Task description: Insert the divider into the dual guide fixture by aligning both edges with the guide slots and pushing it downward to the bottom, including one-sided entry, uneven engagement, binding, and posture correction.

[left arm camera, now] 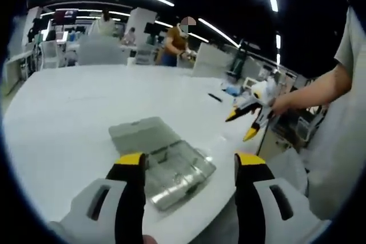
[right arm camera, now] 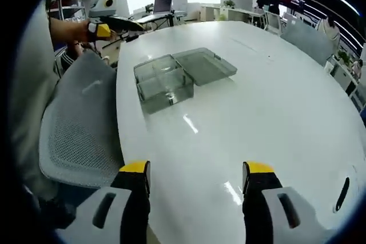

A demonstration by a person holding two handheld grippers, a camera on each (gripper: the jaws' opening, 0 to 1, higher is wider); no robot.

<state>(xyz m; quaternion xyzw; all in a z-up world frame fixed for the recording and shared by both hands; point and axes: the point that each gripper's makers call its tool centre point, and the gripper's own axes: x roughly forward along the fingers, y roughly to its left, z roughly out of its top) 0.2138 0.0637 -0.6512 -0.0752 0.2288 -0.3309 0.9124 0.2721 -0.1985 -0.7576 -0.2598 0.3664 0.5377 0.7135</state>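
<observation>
Currently: 1 clear fixture box [right arm camera: 164,82] sitting lid-open on desk [right arm camera: 274,112]; left tool [left arm camera: 191,167] and right tool [right arm camera: 197,172] hovering, jaws apart, holding nothing. Insertion not yet begun.

The clear box [right arm camera: 164,86] rests on the white table [right arm camera: 274,112], its opened lid [right arm camera: 205,65] lying flat beside it — touching along one edge. A mesh chair [right arm camera: 80,124] stands at the table's edge, left of the box in the right gripper view.
</observation>
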